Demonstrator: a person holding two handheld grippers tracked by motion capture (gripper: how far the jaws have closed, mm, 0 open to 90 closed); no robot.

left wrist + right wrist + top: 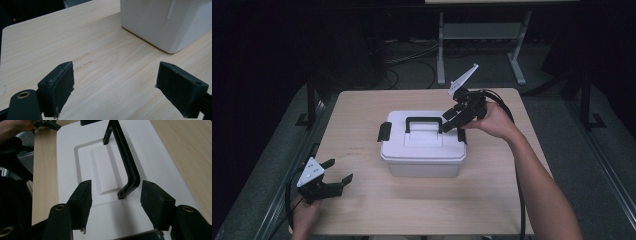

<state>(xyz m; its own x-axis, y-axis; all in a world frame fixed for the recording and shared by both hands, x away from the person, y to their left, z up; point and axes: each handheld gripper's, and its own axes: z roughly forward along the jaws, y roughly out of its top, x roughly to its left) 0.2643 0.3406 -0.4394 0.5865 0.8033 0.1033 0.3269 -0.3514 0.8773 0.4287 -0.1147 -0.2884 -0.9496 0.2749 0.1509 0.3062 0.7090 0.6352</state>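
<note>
A white plastic box (422, 150) with a black carry handle (423, 120) stands in the middle of the wooden table (492, 200). A black latch (384, 131) sits at its left end. My right gripper (451, 122) hovers over the right end of the lid, open, jaws aimed along the handle. In the right gripper view the handle (127, 167) rises from its recess in the lid (155, 165), its near end just beyond my open right gripper (116, 202), untouched. My left gripper (341, 170) rests open at the table's front left, with nothing between its jaws (115, 87); the box's corner (160, 25) lies ahead.
Behind the table stand the metal legs of a frame (442, 50), with cables on the floor (412, 60). Bare tabletop lies in front of the box and to both sides. The person's right forearm (537, 185) crosses the table's right side.
</note>
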